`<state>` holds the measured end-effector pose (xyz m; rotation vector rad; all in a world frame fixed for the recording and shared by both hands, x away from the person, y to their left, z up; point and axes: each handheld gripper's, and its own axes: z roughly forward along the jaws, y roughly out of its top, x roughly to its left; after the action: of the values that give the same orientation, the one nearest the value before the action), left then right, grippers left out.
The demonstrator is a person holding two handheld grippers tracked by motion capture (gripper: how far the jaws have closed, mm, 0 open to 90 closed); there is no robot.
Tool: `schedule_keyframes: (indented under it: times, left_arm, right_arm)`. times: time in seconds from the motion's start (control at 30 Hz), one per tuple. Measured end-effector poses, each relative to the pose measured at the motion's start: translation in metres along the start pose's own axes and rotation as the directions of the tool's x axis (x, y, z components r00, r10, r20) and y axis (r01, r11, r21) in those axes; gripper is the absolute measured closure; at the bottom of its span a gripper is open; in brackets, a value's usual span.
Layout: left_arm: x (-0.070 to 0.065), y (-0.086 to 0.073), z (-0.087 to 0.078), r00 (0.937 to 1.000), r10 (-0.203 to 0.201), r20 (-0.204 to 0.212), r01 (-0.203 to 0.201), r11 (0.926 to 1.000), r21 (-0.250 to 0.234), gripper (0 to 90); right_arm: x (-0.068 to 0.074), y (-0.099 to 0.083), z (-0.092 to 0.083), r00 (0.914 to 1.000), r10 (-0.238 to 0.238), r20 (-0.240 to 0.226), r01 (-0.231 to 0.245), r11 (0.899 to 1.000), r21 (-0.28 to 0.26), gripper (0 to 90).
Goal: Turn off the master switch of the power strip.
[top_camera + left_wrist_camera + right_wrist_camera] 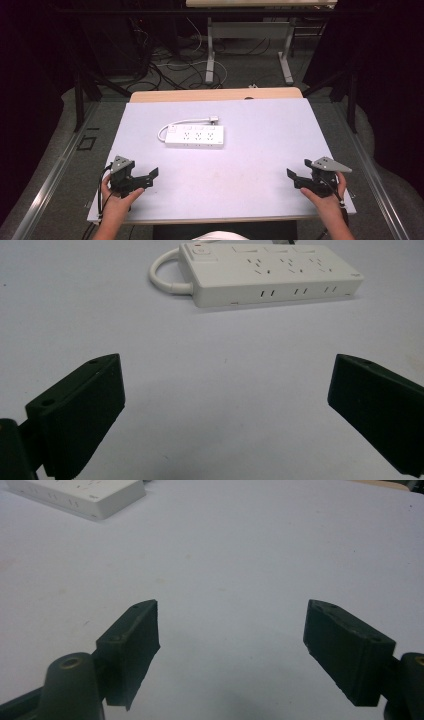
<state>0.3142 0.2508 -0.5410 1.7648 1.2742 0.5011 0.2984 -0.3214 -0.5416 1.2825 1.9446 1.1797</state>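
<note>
A white power strip (195, 136) lies flat on the pale table (260, 150), left of centre, its short white cord looping back to a plug (213, 119). Its sockets face up in the left gripper view (270, 274), and one corner of it shows in the right gripper view (80, 497). My left gripper (146, 176) rests near the front left edge, open and empty, jaws wide apart (225, 405). At the front right my right gripper (296, 176) stands open too, nothing between its jaws (232, 650). Both point toward the table's middle.
Beyond the table's far wooden edge (215, 94) the floor holds tangled cables (170, 65) and the metal legs of another desk (210, 55). Dark curtains stand on both sides. Metal rails run along the floor left (50, 175) and right.
</note>
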Motion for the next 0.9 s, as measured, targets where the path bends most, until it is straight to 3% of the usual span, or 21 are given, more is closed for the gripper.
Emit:
schedule_keyframes:
  times: [0.07, 0.13, 0.17, 0.43, 0.47, 0.5, 0.53, 0.9]
  left_arm:
    - [-0.001, 0.000, 0.001, 0.9999, 0.008, -0.006, -0.008, 1.0000, -0.001, 2.4]
    - [-0.001, 0.000, 0.001, 0.9999, 0.010, -0.003, -0.010, 1.0000, 0.000, 3.0]
    - [-0.001, 0.000, 0.001, 0.9999, 0.012, -0.005, -0.012, 0.9999, 0.000, 3.2]
    - [-0.002, 0.000, -0.002, 0.9997, 0.019, -0.017, -0.019, 0.9998, 0.011, 4.9]
    - [-0.002, 0.000, -0.002, 0.9995, 0.022, -0.021, -0.022, 0.9997, 0.011, 5.5]
    - [-0.002, 0.000, -0.002, 0.9994, 0.021, -0.026, -0.021, 0.9997, 0.008, 6.2]
    - [-0.002, 0.001, -0.003, 0.9994, 0.023, -0.027, -0.023, 0.9997, 0.011, 7.1]
    - [-0.003, 0.014, -0.006, 0.9986, 0.024, -0.046, -0.023, 0.9997, 0.012, 14.0]
  right_arm:
    - [0.000, -0.001, -0.001, 0.9999, 0.012, 0.005, -0.012, 1.000, 0.008, 20.6]
    - [0.001, -0.004, -0.001, 1.0000, -0.001, 0.005, 0.001, 1.000, 0.014, 20.6]
    - [0.000, -0.007, 0.000, 0.9994, -0.030, 0.015, 0.030, 0.999, 0.012, 20.3]
    - [-0.001, -0.010, 0.000, 0.9996, -0.026, -0.007, 0.026, 0.999, 0.020, 20.1]
    - [-0.002, -0.009, -0.003, 0.9996, -0.029, -0.005, 0.029, 0.998, 0.048, 20.1]
    - [0.000, -0.010, -0.001, 0.9999, -0.009, -0.006, 0.009, 1.000, 0.027, 20.1]
    - [-0.001, -0.011, 0.000, 0.9998, -0.022, 0.000, 0.022, 1.000, 0.016, 20.1]
    - [0.001, -0.013, -0.003, 0.9998, -0.010, -0.019, 0.011, 1.000, 0.026, 20.1]
